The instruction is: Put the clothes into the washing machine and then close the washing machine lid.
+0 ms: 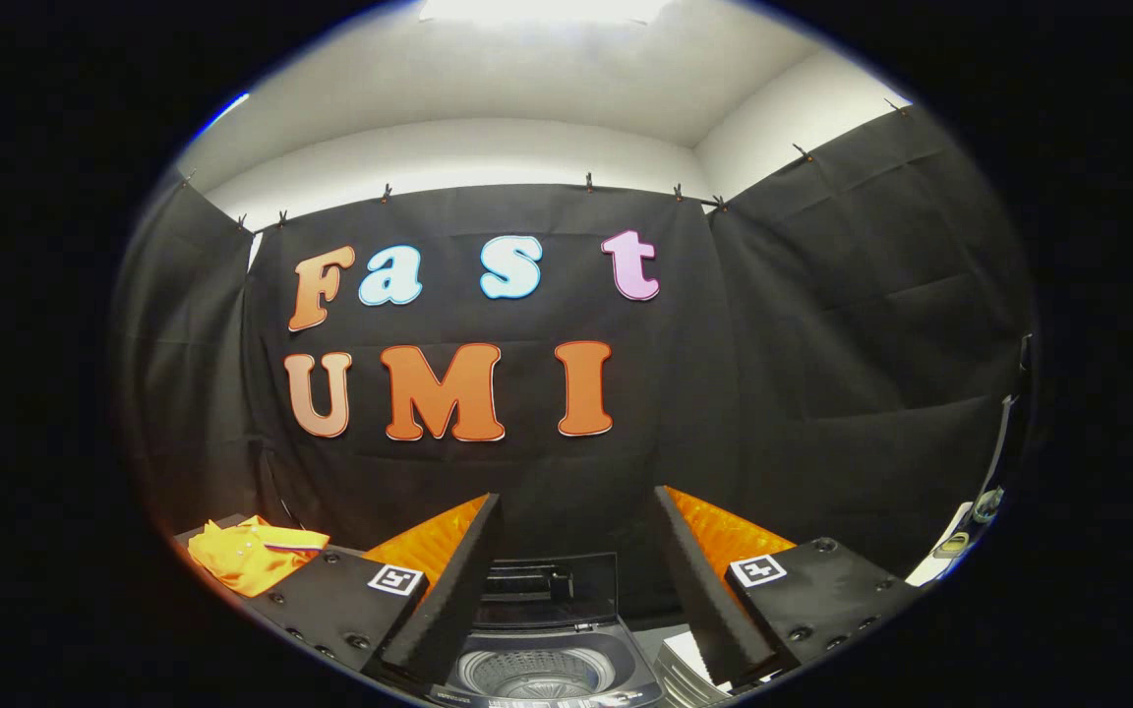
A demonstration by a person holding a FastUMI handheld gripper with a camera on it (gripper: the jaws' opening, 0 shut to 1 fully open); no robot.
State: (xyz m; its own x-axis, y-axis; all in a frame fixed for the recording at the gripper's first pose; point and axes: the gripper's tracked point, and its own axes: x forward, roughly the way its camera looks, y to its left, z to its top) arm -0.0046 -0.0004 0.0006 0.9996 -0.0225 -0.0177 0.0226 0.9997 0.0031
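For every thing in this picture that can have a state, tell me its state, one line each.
Small grey top-loading washing machine: lid up, empty drum showing, between and just ahead of the fingers.
Washing machine lid: raised, standing upright behind the drum.
Orange folded polo shirt: lying folded on a dark surface beside the machine, not yet loaded.
Tongs: open, fingers wide apart, holding nothing.
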